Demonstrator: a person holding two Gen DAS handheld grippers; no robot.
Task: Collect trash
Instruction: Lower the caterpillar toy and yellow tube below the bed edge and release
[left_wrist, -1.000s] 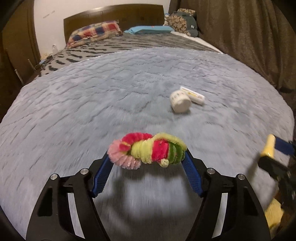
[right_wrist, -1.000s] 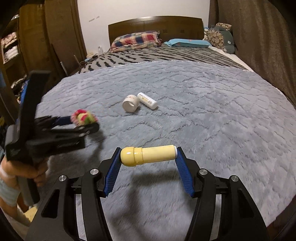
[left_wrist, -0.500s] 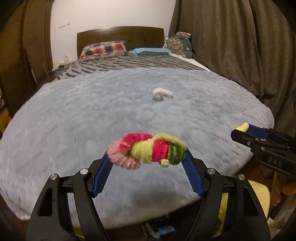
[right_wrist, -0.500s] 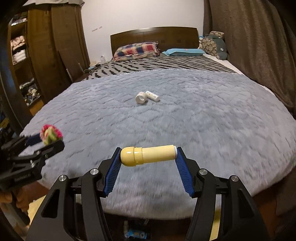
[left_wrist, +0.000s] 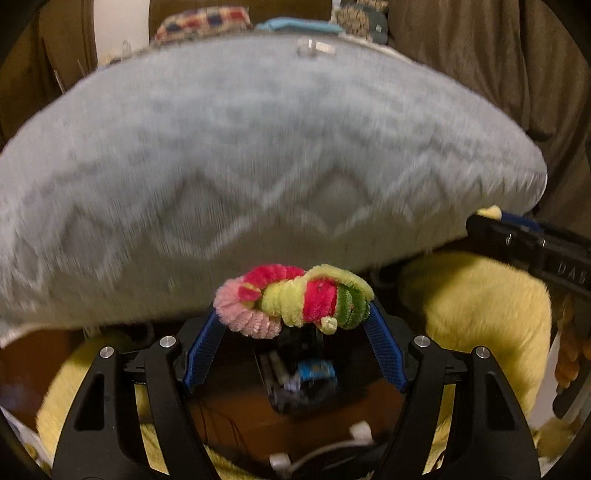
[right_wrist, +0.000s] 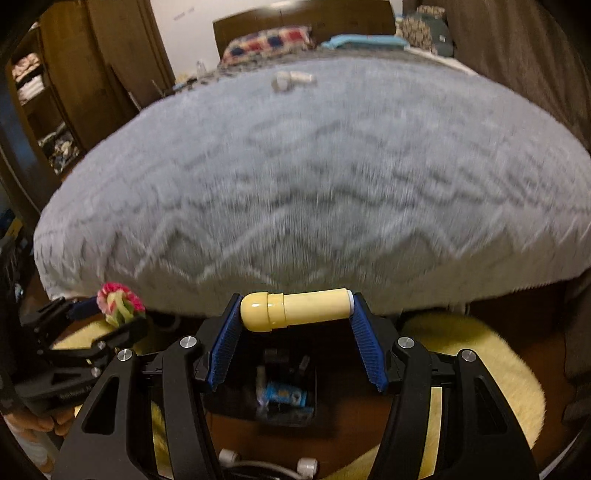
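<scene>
A bundle of fuzzy wire is clamped between the left gripper pads — a yellow tube is pinched crosswise by the right gripper. Below both grippers a black bin is seen on the floor.

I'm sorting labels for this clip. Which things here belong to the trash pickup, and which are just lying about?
Job: fuzzy coil in left gripper; yellow tube in right gripper; black bin; white tubes on bed.
Just there: blanket, pillows, yellow rug.
</scene>
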